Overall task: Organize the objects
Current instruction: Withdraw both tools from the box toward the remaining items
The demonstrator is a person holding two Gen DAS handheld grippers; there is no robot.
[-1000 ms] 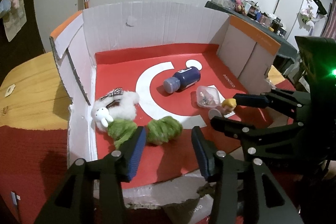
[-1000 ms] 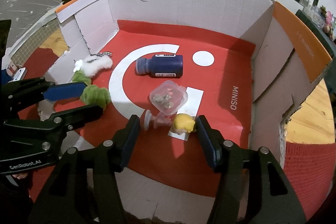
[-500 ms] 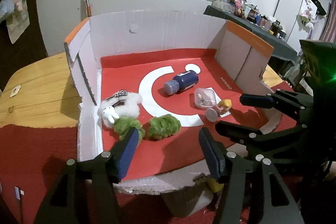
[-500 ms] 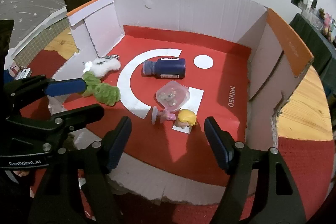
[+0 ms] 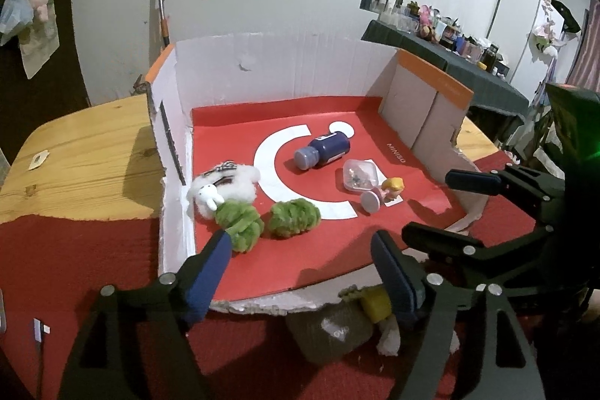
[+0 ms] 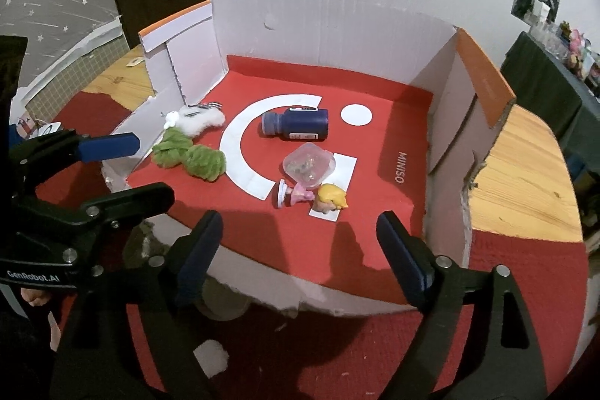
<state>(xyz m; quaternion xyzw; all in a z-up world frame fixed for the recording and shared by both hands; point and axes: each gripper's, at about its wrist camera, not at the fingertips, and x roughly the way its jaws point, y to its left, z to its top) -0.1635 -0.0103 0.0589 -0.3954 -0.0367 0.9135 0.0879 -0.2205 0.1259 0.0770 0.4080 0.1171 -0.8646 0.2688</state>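
Observation:
An open cardboard box (image 5: 285,70) (image 6: 326,21) with a red floor holds a dark blue bottle (image 5: 325,149) (image 6: 298,124) on its side, a clear plastic case (image 5: 359,174) (image 6: 308,167), a blonde doll figure (image 5: 386,192) (image 6: 318,197), a green fuzzy scrunchie (image 5: 268,218) (image 6: 189,156) and a white plush bunny (image 5: 221,188) (image 6: 195,117). My left gripper (image 5: 302,272) hangs over the box's torn front edge, jaws opening, nothing between them. My right gripper (image 6: 298,259) is also at the front edge, jaws opening and empty.
The box rests on a red cloth (image 5: 67,272) (image 6: 525,287) over a wooden table (image 5: 82,160) (image 6: 525,175). A grey and yellow soft item (image 5: 348,321) lies just outside the front edge. A cluttered dark counter (image 5: 450,59) stands at the back right.
Both grippers have opened wider and pulled back and up from the box floor to its front edge. The scrunchie and the doll lie free on the floor.

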